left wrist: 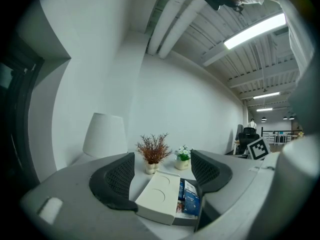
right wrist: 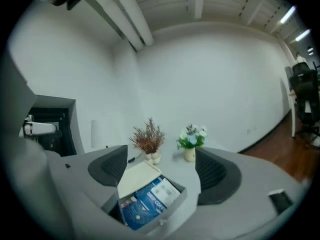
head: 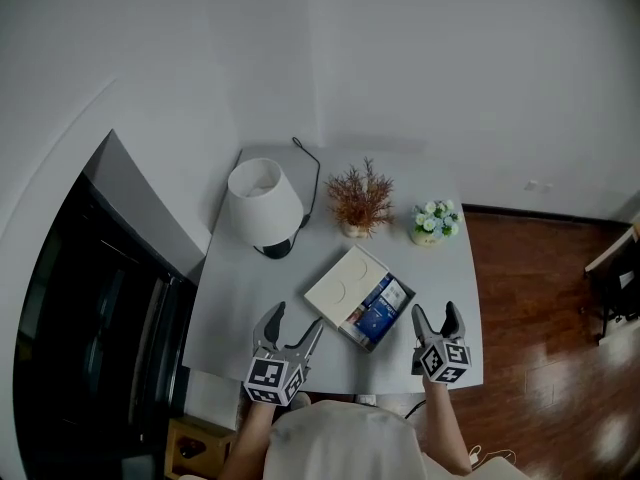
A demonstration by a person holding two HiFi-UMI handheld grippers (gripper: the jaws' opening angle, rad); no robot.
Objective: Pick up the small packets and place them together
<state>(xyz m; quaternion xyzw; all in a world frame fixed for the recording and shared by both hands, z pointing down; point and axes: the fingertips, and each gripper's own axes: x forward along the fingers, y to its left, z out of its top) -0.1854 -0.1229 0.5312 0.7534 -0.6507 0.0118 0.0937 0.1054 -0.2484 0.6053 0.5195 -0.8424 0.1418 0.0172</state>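
A shallow grey box (head: 372,334) lies on the white table (head: 240,298), its white lid (head: 343,285) slid partly off to the upper left. Blue small packets (head: 381,313) show in the uncovered part. My left gripper (head: 295,326) hovers open just left of the box, nothing between its jaws. My right gripper (head: 437,318) stands open right of the box, also empty. In the left gripper view the left gripper (left wrist: 162,173) frames the lid (left wrist: 159,198) and packets (left wrist: 190,202). In the right gripper view the right gripper (right wrist: 160,170) frames the packets (right wrist: 148,201) and lid (right wrist: 137,177).
At the back of the table stand a white lamp (head: 263,206) with a black cable, a dried reddish plant (head: 360,203) and a small pot of flowers (head: 435,221). A dark cabinet (head: 90,318) is left of the table, wooden floor (head: 540,298) to the right.
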